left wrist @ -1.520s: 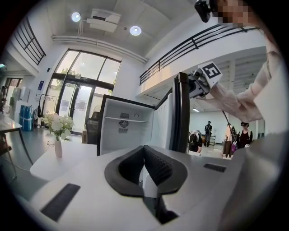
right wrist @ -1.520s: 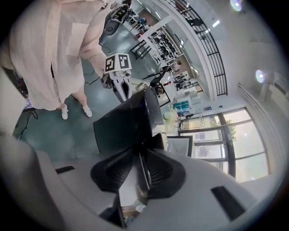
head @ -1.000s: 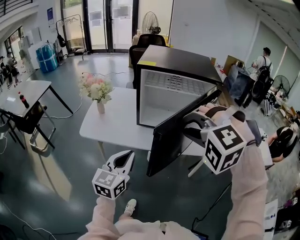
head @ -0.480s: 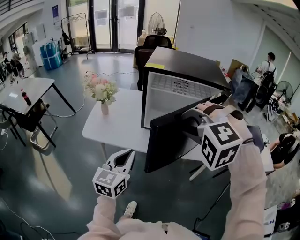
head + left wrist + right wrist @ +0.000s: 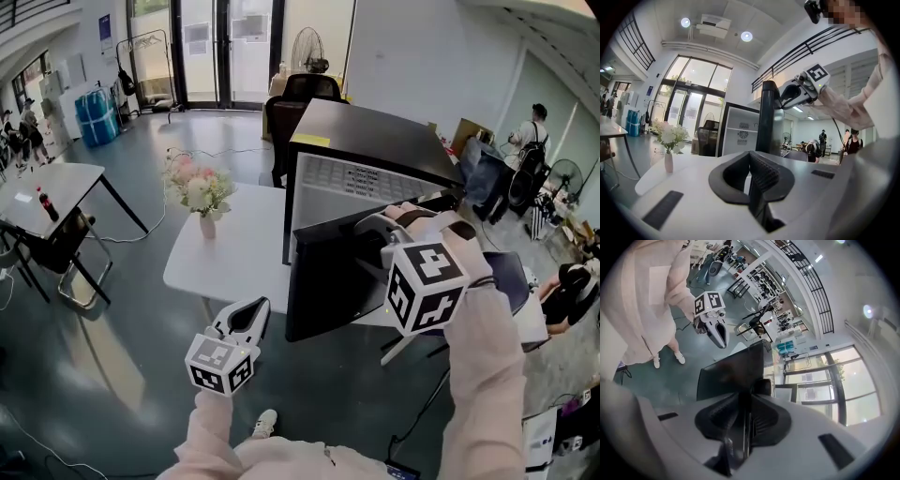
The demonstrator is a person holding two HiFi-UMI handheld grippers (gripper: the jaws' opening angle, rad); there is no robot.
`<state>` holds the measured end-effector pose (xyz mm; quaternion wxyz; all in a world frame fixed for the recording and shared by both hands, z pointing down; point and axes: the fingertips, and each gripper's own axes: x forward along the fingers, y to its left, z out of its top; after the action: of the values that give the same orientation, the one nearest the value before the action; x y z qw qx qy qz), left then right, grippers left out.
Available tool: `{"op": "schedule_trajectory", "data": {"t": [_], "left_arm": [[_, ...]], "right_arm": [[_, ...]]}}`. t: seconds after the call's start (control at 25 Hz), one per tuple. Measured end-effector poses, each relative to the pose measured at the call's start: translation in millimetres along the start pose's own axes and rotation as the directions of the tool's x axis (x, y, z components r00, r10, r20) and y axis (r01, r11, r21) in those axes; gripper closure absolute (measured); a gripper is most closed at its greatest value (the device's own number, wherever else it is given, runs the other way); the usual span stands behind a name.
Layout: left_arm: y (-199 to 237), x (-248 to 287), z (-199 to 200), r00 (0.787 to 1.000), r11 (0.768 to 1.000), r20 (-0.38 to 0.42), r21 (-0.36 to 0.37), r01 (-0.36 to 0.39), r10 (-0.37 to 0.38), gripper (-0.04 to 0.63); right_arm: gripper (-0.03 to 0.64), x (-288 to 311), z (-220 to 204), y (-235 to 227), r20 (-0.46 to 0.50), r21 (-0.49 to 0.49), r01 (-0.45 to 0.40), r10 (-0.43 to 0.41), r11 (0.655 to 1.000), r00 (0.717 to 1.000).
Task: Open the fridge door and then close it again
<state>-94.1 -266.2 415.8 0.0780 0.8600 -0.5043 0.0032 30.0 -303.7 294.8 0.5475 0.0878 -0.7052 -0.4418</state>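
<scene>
Bright, even daylight; fisheye-warped edges

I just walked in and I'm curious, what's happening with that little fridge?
A person holds a gripper in each hand. The right gripper is clamped on the top edge of the black fridge door, which stands partly open. The left gripper hangs shut and empty beside the white table.

The fridge door (image 5: 328,277), pinched by the right gripper (image 5: 372,231), is glossy black; beyond it the lining of the fridge (image 5: 375,131) is smooth white plastic. Ribbed black pads (image 5: 765,417) sit in matt pale shells. Under the left gripper (image 5: 251,314), the floor (image 5: 112,337) shines.
</scene>
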Motion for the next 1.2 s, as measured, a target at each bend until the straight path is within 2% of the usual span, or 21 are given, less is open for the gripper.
{"op": "schedule_trajectory", "data": {"t": [0.64, 1.2], "left_arm": [[46, 23, 9, 0.998, 0.998, -0.018, 0.019, 0.058, -0.058, 0.584], [69, 58, 10, 0.989, 0.989, -0.037, 0.033, 0.147, -0.145, 0.584]], "right_arm": [[0.525, 50, -5, -49, -0.096, 0.11, 0.053, -0.043, 0.992, 0.994], [0.523, 83, -18, -82, -0.149, 0.201, 0.097, -0.067, 0.975, 0.987]]}}
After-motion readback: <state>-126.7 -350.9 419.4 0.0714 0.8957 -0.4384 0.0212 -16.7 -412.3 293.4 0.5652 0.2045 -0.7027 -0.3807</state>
